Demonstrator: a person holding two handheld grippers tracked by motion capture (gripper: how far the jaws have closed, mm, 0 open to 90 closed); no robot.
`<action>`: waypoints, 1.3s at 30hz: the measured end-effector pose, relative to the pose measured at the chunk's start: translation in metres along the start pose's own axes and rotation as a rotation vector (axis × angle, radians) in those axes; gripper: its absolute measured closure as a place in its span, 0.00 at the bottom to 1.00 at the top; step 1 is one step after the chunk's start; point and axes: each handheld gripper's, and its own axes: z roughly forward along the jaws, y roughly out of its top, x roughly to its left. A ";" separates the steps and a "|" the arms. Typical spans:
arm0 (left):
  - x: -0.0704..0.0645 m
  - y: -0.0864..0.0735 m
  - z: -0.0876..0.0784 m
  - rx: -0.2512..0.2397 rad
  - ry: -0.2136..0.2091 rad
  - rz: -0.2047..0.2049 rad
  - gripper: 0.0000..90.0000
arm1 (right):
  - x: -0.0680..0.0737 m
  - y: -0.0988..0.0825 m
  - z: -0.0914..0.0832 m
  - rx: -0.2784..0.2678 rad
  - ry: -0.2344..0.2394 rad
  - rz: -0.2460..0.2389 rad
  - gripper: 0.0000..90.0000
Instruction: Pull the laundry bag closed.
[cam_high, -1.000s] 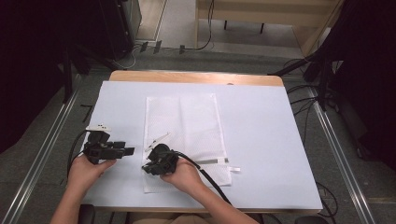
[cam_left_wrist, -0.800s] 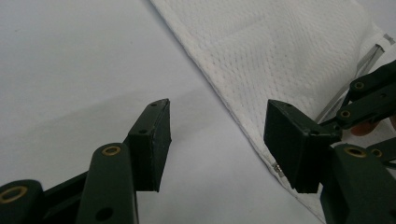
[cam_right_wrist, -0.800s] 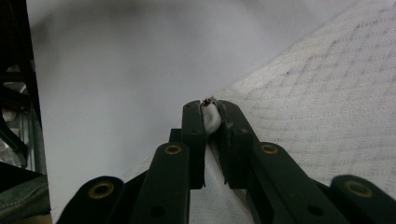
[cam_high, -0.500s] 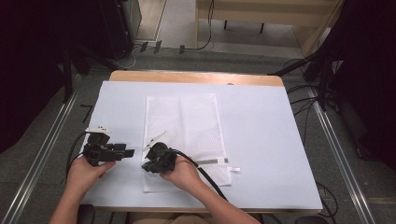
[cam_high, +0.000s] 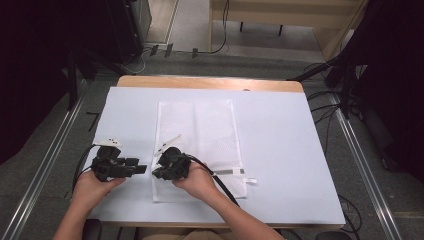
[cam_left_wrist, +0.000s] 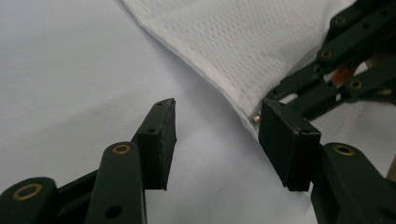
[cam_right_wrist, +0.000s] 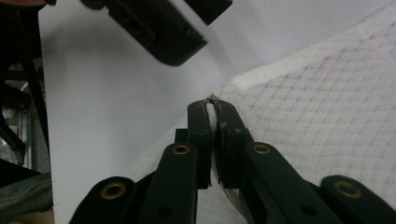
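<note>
Mesh bag (cam_high: 197, 142) on desk (cam_high: 280, 150): our right gripper (cam_high: 159, 172) pinches its edge; our left gripper (cam_left_wrist: 217, 135), closing, holds nothing. Lifting remains.

White mesh bag (cam_high: 197, 131) on white-covered table (cam_high: 280, 135)

White mesh laundry bag (cam_high: 200, 140), flat on the table, lengthwise away from the person, near-left edge pinched.

white mesh cloth bag (cam_high: 197, 140), matt smooth table sheet (cam_high: 285, 150), matt black plastic tongs (cam_left_wrist: 215, 140).
</note>
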 end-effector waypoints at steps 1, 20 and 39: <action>-0.001 0.000 0.000 0.004 -0.003 0.003 0.52 | -0.001 0.001 -0.001 -0.004 0.001 0.009 0.98; -0.013 0.002 0.013 0.047 -0.069 0.054 0.52 | 0.000 0.014 -0.015 -0.066 0.001 0.003 0.98; -0.014 0.005 0.021 0.066 -0.121 0.078 0.75 | 0.001 0.017 -0.021 -0.074 0.043 -0.001 0.98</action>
